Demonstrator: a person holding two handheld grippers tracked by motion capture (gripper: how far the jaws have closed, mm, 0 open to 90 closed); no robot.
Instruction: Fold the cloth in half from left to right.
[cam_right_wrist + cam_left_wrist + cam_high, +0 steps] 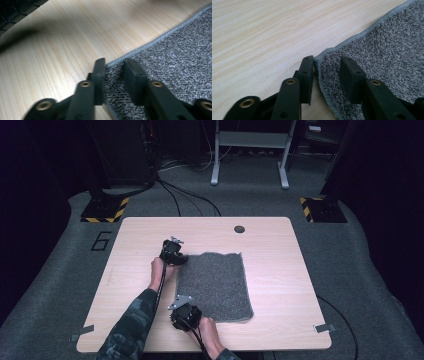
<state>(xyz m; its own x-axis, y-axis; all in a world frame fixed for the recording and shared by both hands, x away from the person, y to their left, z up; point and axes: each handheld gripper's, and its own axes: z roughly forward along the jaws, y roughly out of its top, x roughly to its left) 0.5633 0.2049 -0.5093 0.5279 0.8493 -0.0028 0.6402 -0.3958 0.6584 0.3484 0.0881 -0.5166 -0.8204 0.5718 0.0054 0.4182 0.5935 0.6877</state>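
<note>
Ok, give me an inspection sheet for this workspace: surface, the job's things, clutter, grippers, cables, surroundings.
Surface: light wooden table, a round dark grommet near its far edge, tape tabs at the near corners.
Job's things: one grey towel lying flat, its near edge slightly askew.
Clutter: nothing seen.
Grippers: left gripper at the towel's far left corner, jaws open astride the hem; right gripper at the near left corner, jaws open astride the edge. Neither has closed on the cloth.
Cables: one trails from each gripper along the forearms; more run across the floor beyond the table.
Surroundings: grey carpet floor, hazard-striped stand bases, a grey frame at the back.
</note>
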